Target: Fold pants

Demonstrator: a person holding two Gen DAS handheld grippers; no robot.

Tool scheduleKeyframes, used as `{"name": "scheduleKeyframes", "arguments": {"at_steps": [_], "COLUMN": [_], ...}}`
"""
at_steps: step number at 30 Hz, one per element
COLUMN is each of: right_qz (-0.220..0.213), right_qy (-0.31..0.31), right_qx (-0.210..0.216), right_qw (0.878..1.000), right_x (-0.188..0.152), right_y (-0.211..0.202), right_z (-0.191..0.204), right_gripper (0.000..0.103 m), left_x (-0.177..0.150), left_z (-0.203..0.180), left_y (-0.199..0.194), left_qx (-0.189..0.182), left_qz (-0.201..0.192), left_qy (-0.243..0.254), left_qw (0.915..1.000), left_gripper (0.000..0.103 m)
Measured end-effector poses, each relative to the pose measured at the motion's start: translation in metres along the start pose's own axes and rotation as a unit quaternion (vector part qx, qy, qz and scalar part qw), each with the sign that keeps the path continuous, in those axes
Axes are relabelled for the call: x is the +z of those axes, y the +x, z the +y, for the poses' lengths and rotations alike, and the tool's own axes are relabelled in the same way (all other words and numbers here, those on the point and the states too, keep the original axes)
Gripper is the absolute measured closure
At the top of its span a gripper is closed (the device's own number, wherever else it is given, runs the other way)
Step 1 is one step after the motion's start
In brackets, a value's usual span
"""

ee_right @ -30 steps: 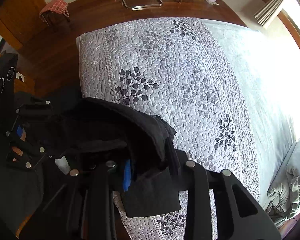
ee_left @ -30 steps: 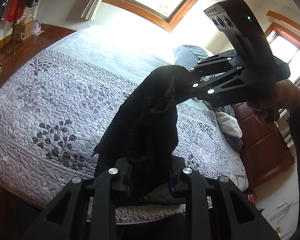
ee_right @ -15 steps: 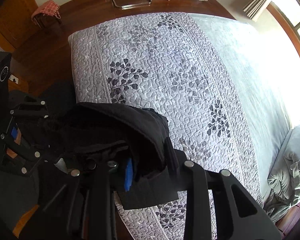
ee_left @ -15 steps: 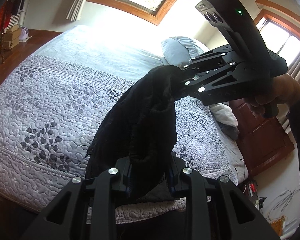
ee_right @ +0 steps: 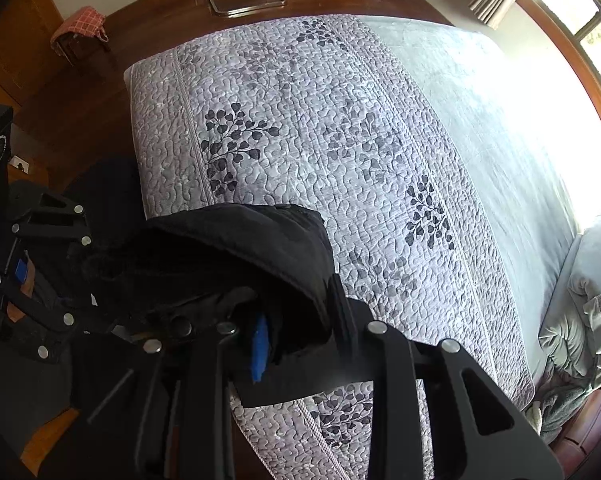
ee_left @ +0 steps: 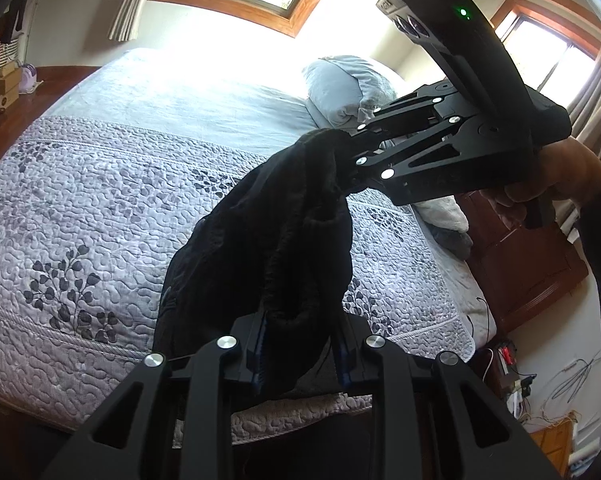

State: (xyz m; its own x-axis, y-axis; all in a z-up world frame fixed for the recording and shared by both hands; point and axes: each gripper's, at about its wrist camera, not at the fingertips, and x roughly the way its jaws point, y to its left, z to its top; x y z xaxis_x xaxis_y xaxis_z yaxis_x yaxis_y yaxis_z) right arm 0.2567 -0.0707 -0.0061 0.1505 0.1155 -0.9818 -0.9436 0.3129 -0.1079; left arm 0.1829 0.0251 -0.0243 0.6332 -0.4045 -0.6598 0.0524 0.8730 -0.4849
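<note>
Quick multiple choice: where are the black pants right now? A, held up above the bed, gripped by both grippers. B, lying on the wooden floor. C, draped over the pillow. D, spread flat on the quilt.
A: the black pants hang in the air between the left gripper and the right gripper, each shut on a bunch of the cloth, with the quilted bed below them.

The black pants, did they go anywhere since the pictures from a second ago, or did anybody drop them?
Nobody dropped them. Both grippers carried the black pants sideways along the bed: in the left wrist view the pillow slid further into the picture and the leaf pattern shifted left. The left gripper and right gripper stay clamped on the cloth, which hangs bunched between them as before, above the quilt.
</note>
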Motion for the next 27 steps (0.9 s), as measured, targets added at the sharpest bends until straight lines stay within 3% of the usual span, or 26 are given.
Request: {"name": "scheduleKeyframes", "arguments": {"at_steps": [27], "right_qz": [0.005], "right_qy": [0.038], "right_qx": [-0.018], "right_qw": [0.999], "right_x": [-0.071], "right_y": [0.018], "right_z": [-0.018], "right_gripper": [0.078], "left_x": [-0.018], "left_z": [-0.04], "left_y": [0.043], "left_qx": [-0.025], "left_qz": [0.044], "left_qy": [0.036], "left_qw": [0.9981], "left_gripper": [0.077]}}
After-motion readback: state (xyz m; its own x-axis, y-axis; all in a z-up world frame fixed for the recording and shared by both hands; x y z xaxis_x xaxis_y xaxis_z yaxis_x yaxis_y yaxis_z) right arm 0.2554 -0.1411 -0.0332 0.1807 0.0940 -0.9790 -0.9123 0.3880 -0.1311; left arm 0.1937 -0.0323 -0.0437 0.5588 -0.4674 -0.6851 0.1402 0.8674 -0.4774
